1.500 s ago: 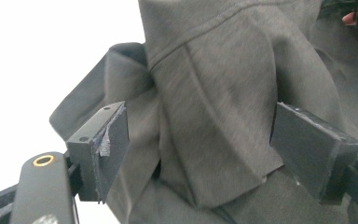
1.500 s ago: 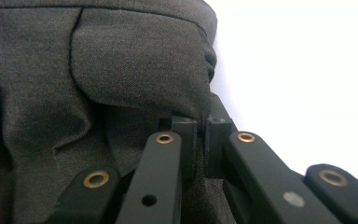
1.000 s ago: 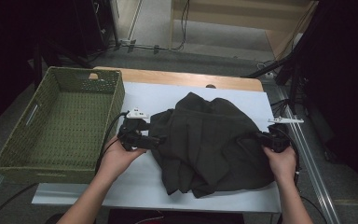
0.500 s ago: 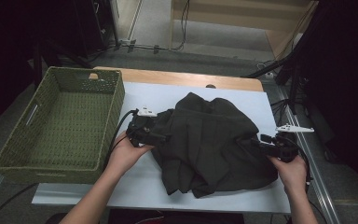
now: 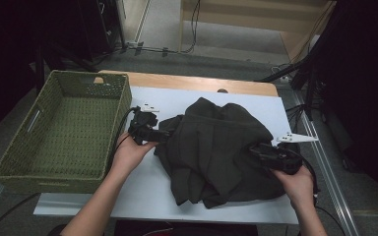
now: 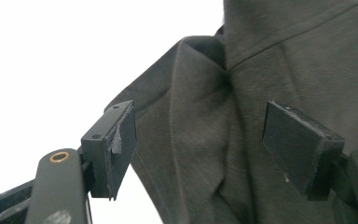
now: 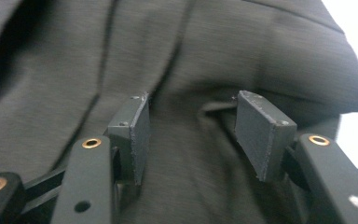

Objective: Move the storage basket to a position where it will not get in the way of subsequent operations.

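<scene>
A dark olive garment (image 5: 216,142) lies crumpled on the white table top (image 5: 147,196). My left gripper (image 5: 165,135) is at its left edge. In the left gripper view the left gripper (image 6: 200,135) has a fold of the garment (image 6: 261,56) between its jaws; they have just been closing, but the pads stand apart from the cloth. My right gripper (image 5: 253,150) rests at the garment's right side. In the right gripper view the right gripper (image 7: 198,133) has just been opening, and its jaws stand apart over the cloth (image 7: 261,56).
A green woven basket (image 5: 123,113) stands at the left of the table, close beside my left hand. A wooden strip (image 5: 187,83) runs along the far edge. Cables and dark stands crowd the floor beyond.
My left gripper has moved right, up to the garment's left edge. The right gripper has shifted toward the near edge along the garment's right side.
</scene>
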